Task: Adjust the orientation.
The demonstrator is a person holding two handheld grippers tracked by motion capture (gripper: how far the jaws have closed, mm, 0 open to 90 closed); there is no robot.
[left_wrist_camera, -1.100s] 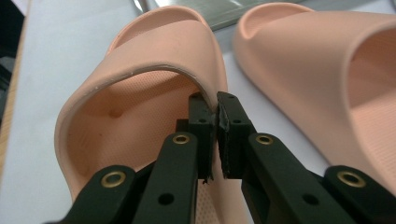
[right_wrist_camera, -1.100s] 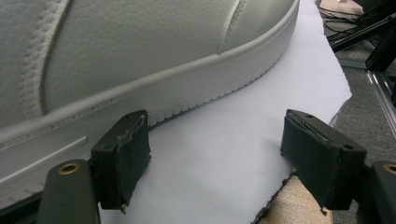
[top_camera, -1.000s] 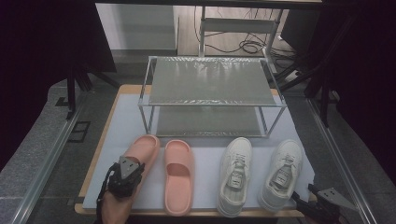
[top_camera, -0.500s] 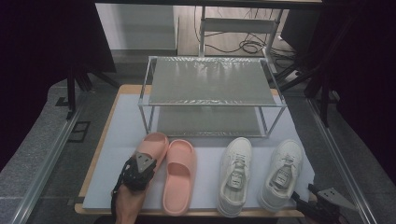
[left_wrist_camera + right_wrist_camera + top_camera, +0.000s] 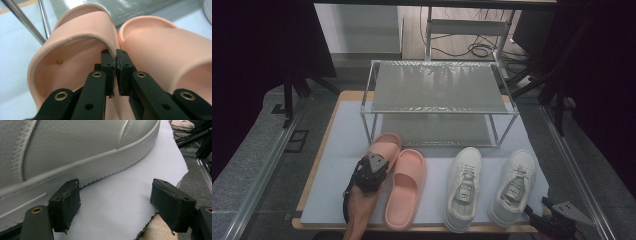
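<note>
1. Slipper news first: my left gripper (image 5: 371,170) was clamped on the inner edge of the left pink slipper's (image 5: 382,147) strap, jaws pinched tight on the foam in the left gripper view (image 5: 115,65).
2. Over the last second that slipper slid from the lower left of the high view toward the centre, and its toe ended up close to the rack's (image 5: 437,105) front-left leg.
3. It finished touching the other pink slipper (image 5: 406,187), toe slightly ahead.
4. My right gripper (image 5: 546,222) hadn't moved, jaws spread wide and empty beside the white sneaker (image 5: 512,187) at the lower right.
5. My read: the slipper was on its way to the rack's lower shelf, lift not yet done.
</note>
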